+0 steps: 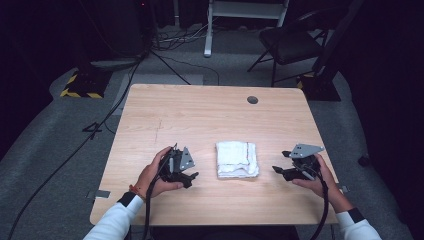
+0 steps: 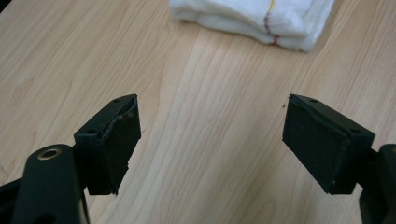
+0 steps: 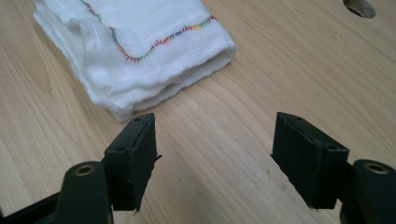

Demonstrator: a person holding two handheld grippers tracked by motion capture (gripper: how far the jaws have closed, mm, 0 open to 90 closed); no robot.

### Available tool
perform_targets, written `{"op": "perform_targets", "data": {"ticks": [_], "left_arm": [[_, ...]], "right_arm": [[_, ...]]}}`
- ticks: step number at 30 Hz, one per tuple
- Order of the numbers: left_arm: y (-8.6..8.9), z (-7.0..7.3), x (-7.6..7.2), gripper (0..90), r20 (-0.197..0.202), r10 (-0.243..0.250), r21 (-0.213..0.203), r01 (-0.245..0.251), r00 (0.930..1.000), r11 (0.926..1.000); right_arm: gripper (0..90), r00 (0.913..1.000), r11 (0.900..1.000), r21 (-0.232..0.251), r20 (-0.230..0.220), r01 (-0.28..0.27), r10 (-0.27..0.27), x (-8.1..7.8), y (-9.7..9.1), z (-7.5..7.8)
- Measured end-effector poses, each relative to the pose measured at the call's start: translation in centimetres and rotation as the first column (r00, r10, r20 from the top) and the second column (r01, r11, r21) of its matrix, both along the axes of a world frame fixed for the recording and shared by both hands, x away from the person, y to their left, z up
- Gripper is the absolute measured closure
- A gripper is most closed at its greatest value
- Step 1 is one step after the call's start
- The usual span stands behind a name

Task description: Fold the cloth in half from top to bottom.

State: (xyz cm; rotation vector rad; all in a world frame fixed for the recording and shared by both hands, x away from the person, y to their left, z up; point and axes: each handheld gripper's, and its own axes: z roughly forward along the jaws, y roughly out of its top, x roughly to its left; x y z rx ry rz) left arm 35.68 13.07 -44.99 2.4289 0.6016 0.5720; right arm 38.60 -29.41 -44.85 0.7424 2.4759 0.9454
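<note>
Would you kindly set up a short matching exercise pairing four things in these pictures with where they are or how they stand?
Things:
1. folded white cloth with coloured stitching
2. left black tongs
3. right black tongs
4. round grey hole in the wooden table

Places or states:
A. near the table's far edge
B. open, at the cloth's right
C. lying flat between both tongs
D. open, at the cloth's left

Pairs: 1-C, 2-D, 3-B, 4-A
</note>
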Motion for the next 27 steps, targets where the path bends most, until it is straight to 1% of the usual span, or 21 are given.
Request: {"op": "perform_targets", "data": {"ticks": [2, 5, 7, 14, 15, 21, 23, 25, 27], "left_arm": [[0.6, -0.1, -0.3, 19.5, 0.009, 0.007, 0.010, -0.007, 0.9999, 0.9999], [1.5, -0.3, -0.7, 19.3, 0.009, 0.025, 0.014, -0.025, 0.9996, 0.9996], [2.2, -0.4, -0.9, 19.4, 0.002, 0.040, 0.012, -0.040, 0.9992, 0.9991], [3.8, -0.9, -1.6, 19.4, 0.001, 0.078, 0.015, -0.078, 0.9969, 0.9968], [4.0, -0.9, -1.7, 19.3, 0.000, 0.082, 0.018, -0.081, 0.9967, 0.9965], [5.2, -1.6, -1.8, 19.3, -0.010, 0.100, -0.012, -0.100, 0.9949, 0.9949], [5.5, -1.8, -1.8, 19.2, -0.014, 0.101, -0.005, -0.101, 0.9948, 0.9949], [5.7, -2.0, -1.9, 19.3, -0.019, 0.108, -0.013, -0.108, 0.9940, 0.9940], [6.0, -2.3, -1.9, 19.3, -0.018, 0.118, -0.003, -0.118, 0.9929, 0.9930]], "right_arm": [[31.3, 1.0000, 1.0000, -0.010, 0.003, -0.001, 0.001, -0.2, -0.3, -0.1], [31.2, 0.9999, 0.9996, -0.027, 0.005, 0.012, -0.012, -0.5, -0.9, -0.3], [31.1, 0.9998, 0.9994, -0.031, 0.003, 0.018, -0.018, -0.6, -1.2, -0.5], [30.3, 0.9990, 0.9983, -0.040, 0.001, 0.044, -0.044, -1.4, -2.6, -1.0], [30.3, 0.9988, 0.9980, -0.040, 0.000, 0.049, -0.050, -1.5, -2.8, -1.0], [29.5, 0.9968, 0.9964, -0.031, -0.011, 0.079, -0.079, -2.0, -4.1, -1.6], [29.0, 0.9953, 0.9951, -0.028, -0.013, 0.095, -0.095, -2.1, -4.7, -1.9], [28.4, 0.9943, 0.9943, -0.017, -0.019, 0.105, -0.105, -2.3, -5.1, -2.1], [27.6, 0.9930, 0.9930, -0.016, -0.018, 0.117, -0.117, -2.5, -5.7, -2.4]]}}
